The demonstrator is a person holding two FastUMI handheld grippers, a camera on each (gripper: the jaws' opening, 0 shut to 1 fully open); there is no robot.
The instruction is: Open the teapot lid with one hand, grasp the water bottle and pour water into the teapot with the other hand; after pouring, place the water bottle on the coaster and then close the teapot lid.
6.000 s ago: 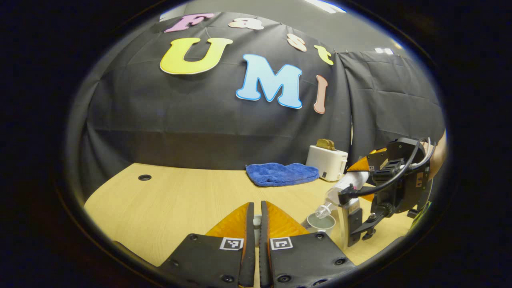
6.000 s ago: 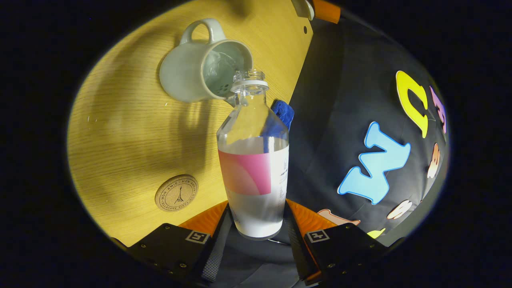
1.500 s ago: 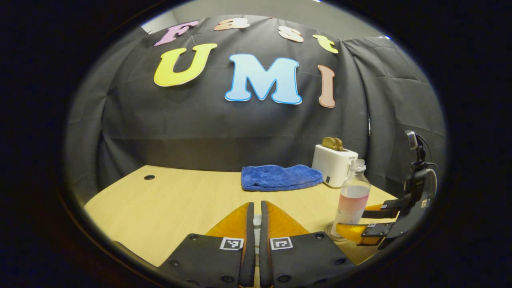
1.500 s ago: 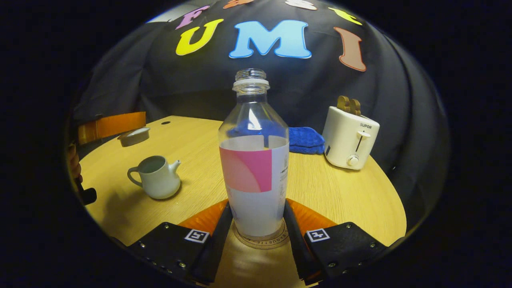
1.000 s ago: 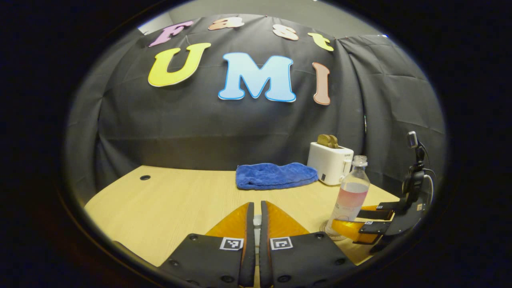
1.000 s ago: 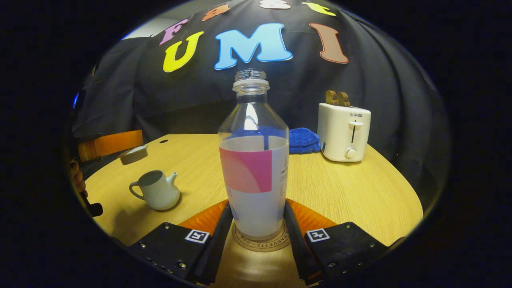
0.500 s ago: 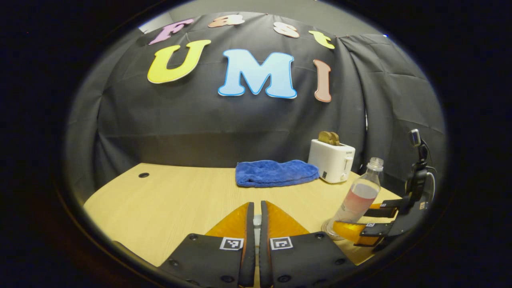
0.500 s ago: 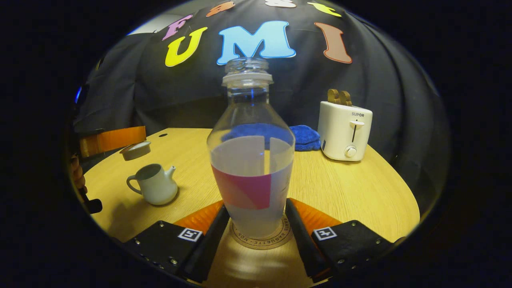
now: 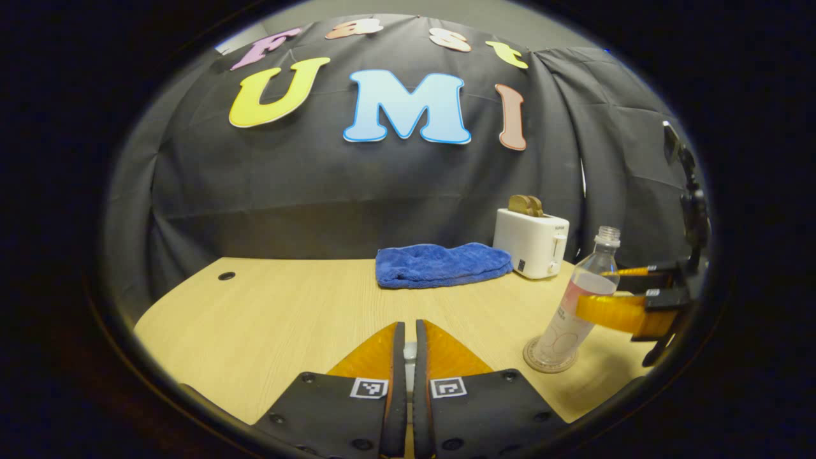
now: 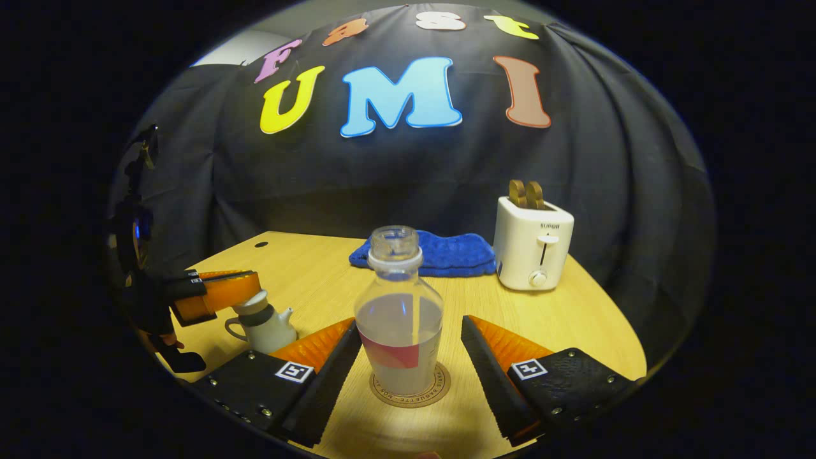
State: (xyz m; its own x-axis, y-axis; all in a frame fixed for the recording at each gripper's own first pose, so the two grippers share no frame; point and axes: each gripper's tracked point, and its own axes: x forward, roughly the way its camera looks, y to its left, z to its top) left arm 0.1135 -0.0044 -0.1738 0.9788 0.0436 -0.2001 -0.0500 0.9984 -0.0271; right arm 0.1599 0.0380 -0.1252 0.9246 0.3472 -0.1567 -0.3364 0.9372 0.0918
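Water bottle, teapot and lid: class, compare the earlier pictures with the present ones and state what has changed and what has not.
The right gripper has tipped the water bottle upright from pouring, stood it on the coaster, opened and risen away. The left gripper, shut on the lid, has brought it down over the teapot. The towel and toaster have not moved.

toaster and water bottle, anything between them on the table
Nothing: in the right gripper view bare wooden table separates the water bottle from the toaster.
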